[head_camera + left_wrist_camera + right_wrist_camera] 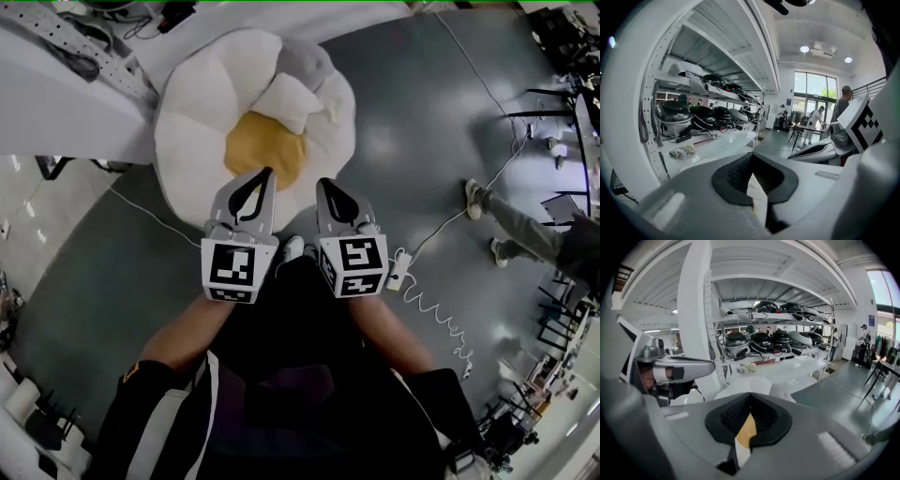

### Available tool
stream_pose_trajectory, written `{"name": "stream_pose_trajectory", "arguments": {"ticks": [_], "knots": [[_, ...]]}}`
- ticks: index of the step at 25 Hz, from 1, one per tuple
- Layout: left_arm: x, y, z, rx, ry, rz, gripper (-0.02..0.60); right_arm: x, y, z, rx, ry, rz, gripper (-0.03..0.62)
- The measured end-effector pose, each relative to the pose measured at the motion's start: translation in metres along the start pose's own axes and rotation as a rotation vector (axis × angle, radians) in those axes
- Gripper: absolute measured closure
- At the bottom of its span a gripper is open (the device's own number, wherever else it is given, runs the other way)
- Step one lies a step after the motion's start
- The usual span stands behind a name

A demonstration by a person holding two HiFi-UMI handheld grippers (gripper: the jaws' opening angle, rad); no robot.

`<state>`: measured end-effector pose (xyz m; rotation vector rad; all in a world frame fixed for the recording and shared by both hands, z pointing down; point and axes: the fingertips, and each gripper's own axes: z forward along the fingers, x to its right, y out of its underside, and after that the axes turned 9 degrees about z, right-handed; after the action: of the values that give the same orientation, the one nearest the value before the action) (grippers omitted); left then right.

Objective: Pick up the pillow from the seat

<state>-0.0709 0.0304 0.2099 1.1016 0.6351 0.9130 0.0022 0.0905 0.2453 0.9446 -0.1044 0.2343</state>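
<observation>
Both tools are held side by side, close to the person's body. The left gripper [265,176] has its jaws together with nothing between them; in its own view [751,157] the ribbed black pads meet at the tips. The right gripper [750,399] is closed the same way and is also empty; in the head view [325,185] it sits just right of the left one. Each has a marker cube [239,267] at its rear end, nearest the person. Below and between the two grippers is the toe of the person's white shoe [292,247].

Just beyond the fingertips lies the seat [192,122], a round white floor cushion shaped like a fried egg. Its yellow centre [258,145] is straight ahead of the left gripper's tips, and a sliver of it shows through the narrow wedge behind the right gripper's pads. The pillow [291,101], small, white and roughly square, rests on the far side of that yellow centre. It is ahead of both grippers, between their lines, and apart from them. A grey cushion [307,62] sits just behind the pillow.

To the right of the right gripper a white coiled cable [436,317] trails over the grey floor [412,131]. Further right are a second person's legs [511,220]. Far ahead, a white rack [693,324] holds dark helmets [761,341].
</observation>
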Motion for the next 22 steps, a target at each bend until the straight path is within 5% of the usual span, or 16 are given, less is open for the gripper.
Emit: {"name": "stream_pose_trajectory", "arguments": {"ticks": [11,22], "knots": [[-0.03,0.034,0.057,-0.01,-0.112,-0.051,0.577,0.031,0.014,0.077,-0.069,-0.062,-0.065,0.591],[-0.032,0.129,0.161,-0.141,-0.258,-0.152,0.577,0.106,0.046,0.193,-0.171,-0.161,-0.16,0.591]]}}
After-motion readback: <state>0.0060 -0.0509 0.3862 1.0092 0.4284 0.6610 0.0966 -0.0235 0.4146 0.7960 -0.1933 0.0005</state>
